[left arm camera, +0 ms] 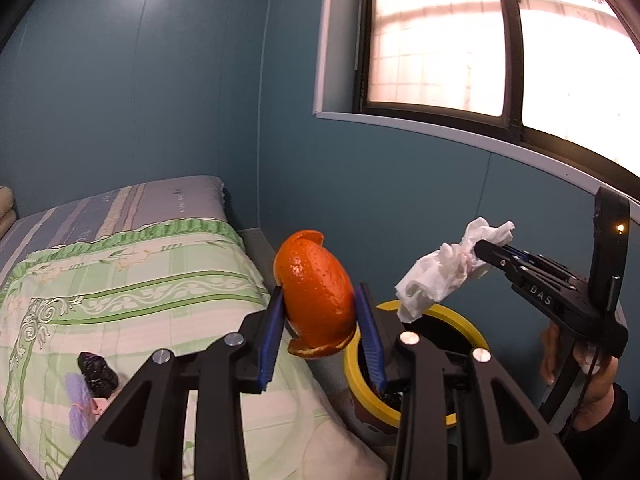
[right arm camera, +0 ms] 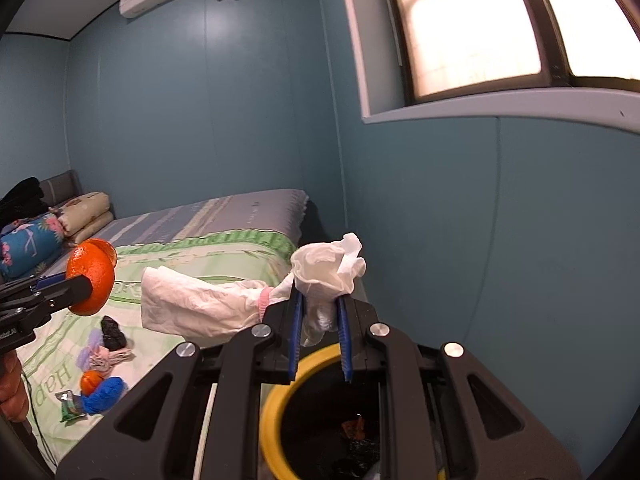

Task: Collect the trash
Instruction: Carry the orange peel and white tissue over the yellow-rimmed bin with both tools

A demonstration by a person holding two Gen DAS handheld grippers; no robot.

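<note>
Both pieces of trash are carried toward the yellow-rimmed bin standing just off the bed's foot corner, presumably to be dropped in. The left gripper is partly spread, its 2 blue pads pinching an orange peel near the rim. The right gripper is almost pressed together, clamping a crumpled white tissue over the bin's mouth.

"DAS" on the right gripper; "Hap" on bedspread.
</note>
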